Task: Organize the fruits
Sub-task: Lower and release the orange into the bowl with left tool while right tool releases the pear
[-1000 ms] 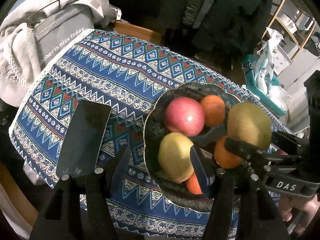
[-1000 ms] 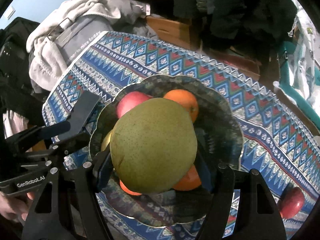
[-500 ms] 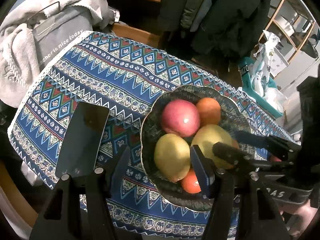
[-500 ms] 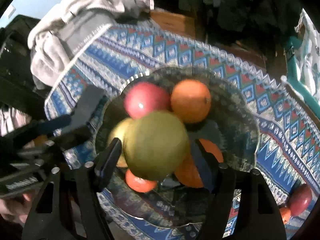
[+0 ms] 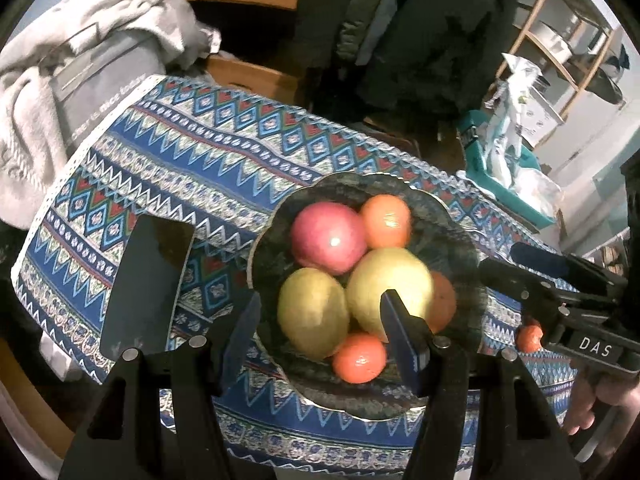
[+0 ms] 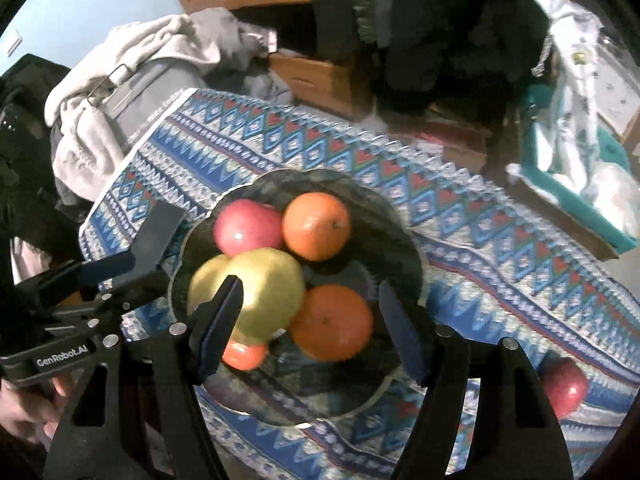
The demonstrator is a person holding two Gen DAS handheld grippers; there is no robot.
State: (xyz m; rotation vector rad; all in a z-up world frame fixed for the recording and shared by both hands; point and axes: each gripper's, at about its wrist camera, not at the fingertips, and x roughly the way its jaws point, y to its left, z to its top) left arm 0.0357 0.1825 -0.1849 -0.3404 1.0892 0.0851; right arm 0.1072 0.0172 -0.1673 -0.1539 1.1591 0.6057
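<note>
Right wrist view: both the right gripper [image 6: 308, 320] and left gripper [image 5: 320, 328] hang spread, empty, above the fruit bowl [image 6: 400, 248].

The table is covered by a cloth [image 5: 224, 168] with blue, white and red zigzag and diamond bands; the cloth reaches to the table edges and hangs a little over the near side. On the cloth stands a dark bowl [image 5: 460, 236] with a wavy rim, near the middle of the table. To the right of the bowl, directly on the cloth, lies a red apple [image 6: 566, 390], close to the near edge. A small orange [image 5: 529, 338] also lies on the cloth right of the bowl, partly hidden.
</note>
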